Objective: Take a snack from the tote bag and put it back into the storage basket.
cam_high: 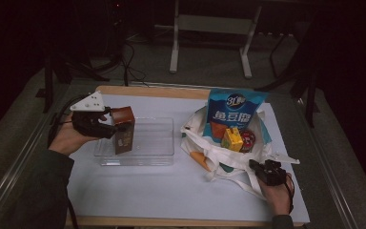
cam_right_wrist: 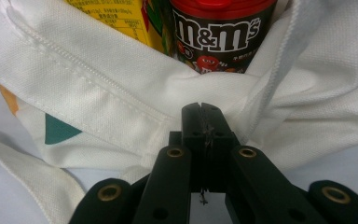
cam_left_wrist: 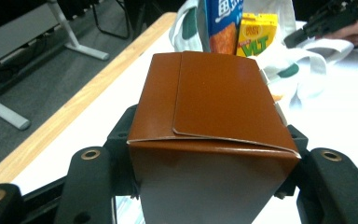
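The table (cam_high: 138, 191), covered in a pale sheet, carries everything noted here. Places below are given relative to the white cloth bag (cam_high: 219, 157), which lies open on the table's right half.

Standing in the bag's far side is a blue snack packet (cam_high: 233, 112), upright and taller than the bag's rim. In front of the packet, inside the bag, sits a yellow drink carton (cam_high: 232, 139), and just beside that carton a dark M&M's tub (cam_right_wrist: 216, 35) with a red lid.

Left of the bag, a short gap away, a clear plastic tray (cam_high: 145, 143) rests flat on the sheet.

A brown carton (cam_high: 123, 130) is at the tray's left end, on the side away from the bag. It stands upright; whether its base touches the tray floor or hangs just above it cannot be told from the high view. The left gripper (cam_high: 107, 125) is clamped on this carton, one jaw pressing each side of it, as the left gripper view confirms.

The right gripper (cam_high: 255, 166) is at the bag's near right edge. Its jaws are closed together, and the right gripper view shows a fold of the bag's cloth pinched at their tips.
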The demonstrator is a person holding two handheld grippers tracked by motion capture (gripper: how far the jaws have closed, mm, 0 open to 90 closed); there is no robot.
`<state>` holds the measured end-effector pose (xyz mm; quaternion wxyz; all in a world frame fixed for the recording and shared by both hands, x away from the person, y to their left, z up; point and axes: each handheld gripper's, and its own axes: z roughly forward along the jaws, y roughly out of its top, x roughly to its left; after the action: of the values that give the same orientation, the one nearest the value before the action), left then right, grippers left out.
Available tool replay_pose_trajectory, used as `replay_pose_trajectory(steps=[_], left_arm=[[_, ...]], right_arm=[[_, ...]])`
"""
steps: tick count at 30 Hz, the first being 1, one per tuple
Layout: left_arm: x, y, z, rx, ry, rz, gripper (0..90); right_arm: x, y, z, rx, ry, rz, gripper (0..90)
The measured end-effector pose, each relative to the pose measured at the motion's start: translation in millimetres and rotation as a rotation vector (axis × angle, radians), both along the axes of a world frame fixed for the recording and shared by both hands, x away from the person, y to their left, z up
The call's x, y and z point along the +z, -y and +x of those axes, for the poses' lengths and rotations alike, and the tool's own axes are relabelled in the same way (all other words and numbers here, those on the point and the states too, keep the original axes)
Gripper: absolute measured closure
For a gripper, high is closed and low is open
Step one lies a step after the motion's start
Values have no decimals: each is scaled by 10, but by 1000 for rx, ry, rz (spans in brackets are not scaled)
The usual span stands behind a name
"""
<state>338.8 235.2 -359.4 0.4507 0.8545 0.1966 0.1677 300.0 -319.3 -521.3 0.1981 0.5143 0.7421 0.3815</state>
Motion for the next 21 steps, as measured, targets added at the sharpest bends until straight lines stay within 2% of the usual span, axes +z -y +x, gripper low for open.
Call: replay_pose_trajectory(steps=[10, 16, 21], left_arm=[[-102, -24, 24, -16, -42, 52, 428], [-153, 27, 55, -36, -64, 84, 427], [-219, 133, 119, -62, -96, 149, 426]], right_arm=[[-4, 2, 0, 1, -1, 1, 887], [-5, 1, 1, 1, 0, 0, 886], [-9, 0, 5, 3, -1, -2, 884]])
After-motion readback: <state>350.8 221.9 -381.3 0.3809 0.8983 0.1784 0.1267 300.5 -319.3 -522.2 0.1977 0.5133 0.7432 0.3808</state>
